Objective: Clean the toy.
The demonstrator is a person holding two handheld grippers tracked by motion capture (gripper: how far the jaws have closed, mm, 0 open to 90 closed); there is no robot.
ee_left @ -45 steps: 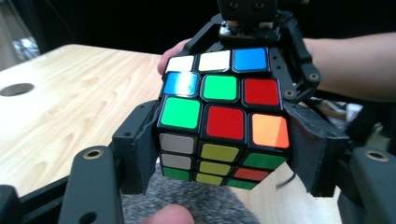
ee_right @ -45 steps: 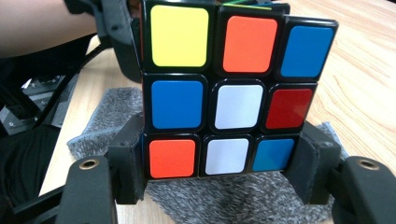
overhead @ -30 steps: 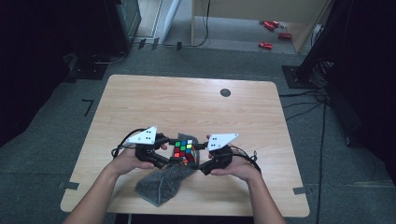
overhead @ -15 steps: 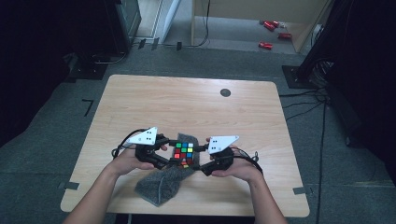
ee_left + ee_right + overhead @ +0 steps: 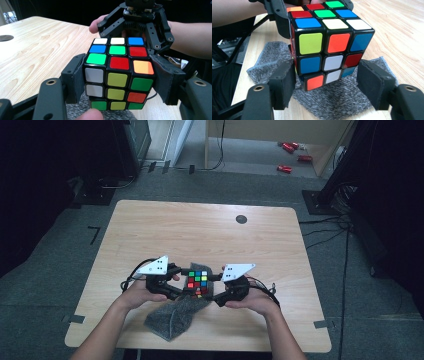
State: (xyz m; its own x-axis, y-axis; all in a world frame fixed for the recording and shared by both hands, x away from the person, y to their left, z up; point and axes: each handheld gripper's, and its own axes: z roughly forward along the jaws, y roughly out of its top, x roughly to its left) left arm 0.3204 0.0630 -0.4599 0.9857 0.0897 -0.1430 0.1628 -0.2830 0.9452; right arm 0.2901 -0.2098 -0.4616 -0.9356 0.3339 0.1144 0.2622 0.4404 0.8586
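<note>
On pale wood table (image 5: 165,225), left claw (image 5: 181,281) clamps cube (image 5: 198,281), right claw (image 5: 216,284) seemingly loose.

The far half of the table (image 5: 200,227) lies bare wood, open to any pass, save a small dark disc (image 5: 241,219) set flush near the far right. Along the near edge the way is crowded: the cube (image 5: 198,282) hangs between the left gripper (image 5: 176,281) and the right gripper (image 5: 216,285), which close it in from both sides. Under it the grey cloth (image 5: 172,317) spreads toward the near edge, with a slim gap between cube and cloth. Both forearms bar the near approach. The table's left and right margins are free
</note>
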